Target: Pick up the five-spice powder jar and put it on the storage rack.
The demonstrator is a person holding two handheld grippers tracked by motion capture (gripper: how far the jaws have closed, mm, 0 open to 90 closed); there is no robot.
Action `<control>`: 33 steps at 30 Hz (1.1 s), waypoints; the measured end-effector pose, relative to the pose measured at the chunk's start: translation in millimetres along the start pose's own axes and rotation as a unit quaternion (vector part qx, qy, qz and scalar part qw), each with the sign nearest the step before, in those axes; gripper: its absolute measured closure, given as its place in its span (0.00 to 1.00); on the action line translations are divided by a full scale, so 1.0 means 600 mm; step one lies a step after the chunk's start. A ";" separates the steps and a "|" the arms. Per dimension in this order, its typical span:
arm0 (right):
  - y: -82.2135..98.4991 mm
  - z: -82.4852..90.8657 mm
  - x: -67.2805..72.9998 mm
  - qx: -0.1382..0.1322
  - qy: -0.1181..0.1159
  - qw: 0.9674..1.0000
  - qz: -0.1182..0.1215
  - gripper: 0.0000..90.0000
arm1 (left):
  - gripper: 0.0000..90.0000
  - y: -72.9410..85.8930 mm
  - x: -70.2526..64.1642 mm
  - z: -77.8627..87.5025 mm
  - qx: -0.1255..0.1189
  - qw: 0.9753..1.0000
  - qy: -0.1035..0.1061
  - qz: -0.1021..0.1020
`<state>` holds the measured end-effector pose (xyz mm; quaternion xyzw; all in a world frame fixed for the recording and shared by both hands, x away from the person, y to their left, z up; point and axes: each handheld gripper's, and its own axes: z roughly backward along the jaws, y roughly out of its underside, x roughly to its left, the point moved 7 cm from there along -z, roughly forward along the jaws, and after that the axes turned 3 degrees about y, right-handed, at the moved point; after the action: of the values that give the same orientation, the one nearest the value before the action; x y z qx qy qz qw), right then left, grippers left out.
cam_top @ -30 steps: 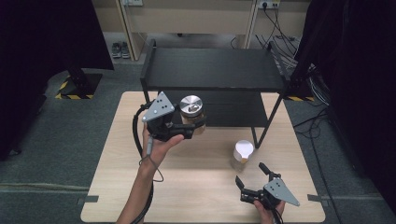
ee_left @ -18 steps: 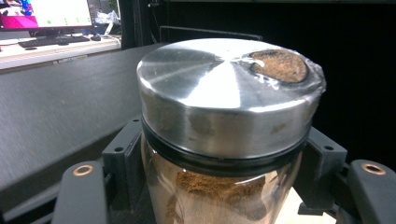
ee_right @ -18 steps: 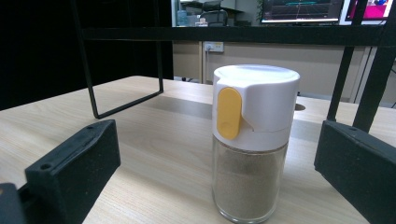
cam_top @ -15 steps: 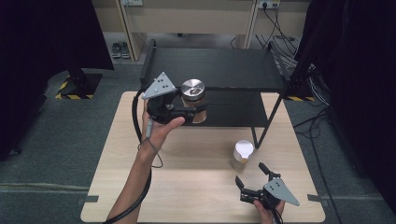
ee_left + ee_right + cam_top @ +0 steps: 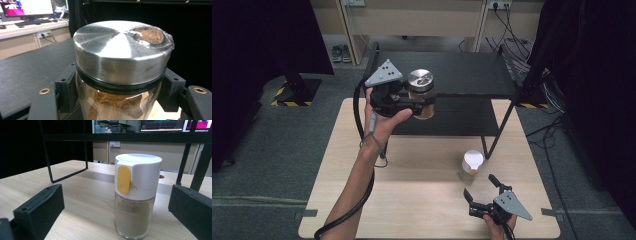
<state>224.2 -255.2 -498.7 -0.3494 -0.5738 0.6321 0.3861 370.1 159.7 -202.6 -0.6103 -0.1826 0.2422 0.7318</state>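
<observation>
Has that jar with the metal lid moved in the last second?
Yes. Held in the left gripper, the jar has gone up and away from the person: it was level with the rack's lower shelf, and now its lid overlaps the top shelf.

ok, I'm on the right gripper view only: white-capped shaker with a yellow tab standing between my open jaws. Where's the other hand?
Observer: The left gripper is up by the black metal shelf, shut on a glass jar with a brushed steel lid.
Operator: What's in the jar?
Observer: Brown powder, seen through the glass in the left gripper view.
Operator: Lid clean?
Observer: No, a brown crusted patch sits near its rim.
Operator: My shaker relative to the shelf?
Observer: The white-capped shaker stands on the wooden table just in front of the shelf's front right leg.
</observation>
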 end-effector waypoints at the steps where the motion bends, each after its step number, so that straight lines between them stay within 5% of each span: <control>1: 0.000 0.000 0.000 0.000 0.000 1.000 0.000 0.01 | 0.34 -0.003 0.001 -0.001 0.000 1.000 0.001 0.002; 20: -0.001 0.000 0.000 0.001 -0.001 1.000 0.000 0.01 | 0.34 -0.056 0.025 -0.031 0.003 0.998 -0.055 0.014; 33: -0.001 0.000 0.000 0.000 -0.001 1.000 0.000 0.01 | 0.34 -0.063 0.044 -0.060 0.015 0.994 -0.103 0.024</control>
<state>224.4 -255.4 -498.4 -0.3481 -0.5742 0.6327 0.3858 417.0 140.5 -173.0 -0.5752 -0.2383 0.3242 0.7122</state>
